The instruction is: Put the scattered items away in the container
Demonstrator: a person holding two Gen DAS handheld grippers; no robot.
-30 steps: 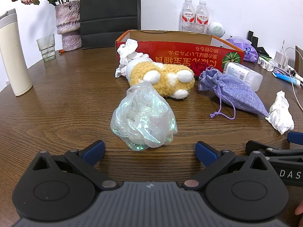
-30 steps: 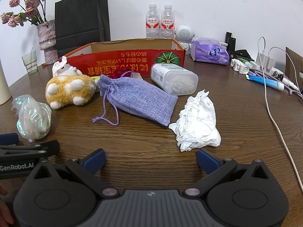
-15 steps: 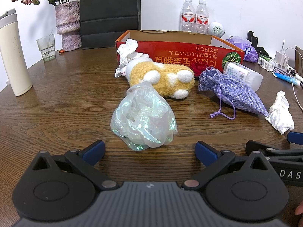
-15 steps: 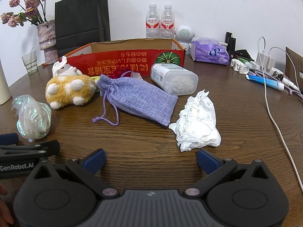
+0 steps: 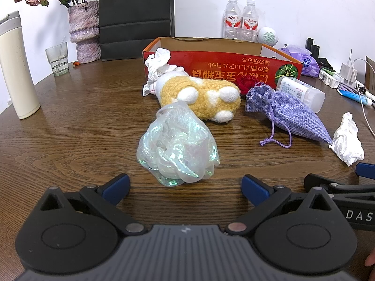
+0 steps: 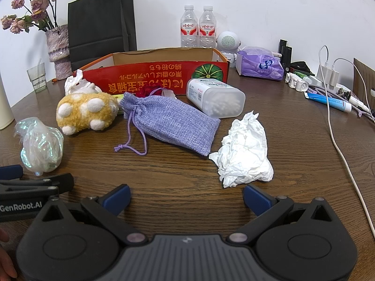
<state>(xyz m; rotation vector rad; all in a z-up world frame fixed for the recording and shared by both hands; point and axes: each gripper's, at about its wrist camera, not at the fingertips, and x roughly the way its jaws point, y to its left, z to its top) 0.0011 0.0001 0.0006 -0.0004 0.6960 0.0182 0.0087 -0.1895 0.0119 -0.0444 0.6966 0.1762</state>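
Note:
An open red cardboard box (image 5: 234, 68) (image 6: 164, 79) stands at the back of the brown table. In front of it lie a yellow plush toy (image 5: 204, 98) (image 6: 86, 112), an iridescent plastic bag (image 5: 178, 147) (image 6: 39, 147), a purple drawstring pouch (image 5: 288, 114) (image 6: 173, 121), a clear box of cotton swabs (image 5: 302, 91) (image 6: 218, 98) and crumpled white tissue (image 5: 346, 140) (image 6: 246, 152). More tissue (image 5: 157, 65) leans on the box's left corner. My left gripper (image 5: 185, 185) is open just short of the iridescent bag. My right gripper (image 6: 186, 194) is open, near the crumpled tissue.
A vase of dried flowers (image 5: 84, 39), a glass (image 5: 57, 58), a cream flask (image 5: 16, 70) and a black paper bag (image 5: 136, 16) stand at the back left. Two water bottles (image 6: 198, 28), a tissue pack (image 6: 260, 68), chargers and cables (image 6: 335, 117) crowd the right.

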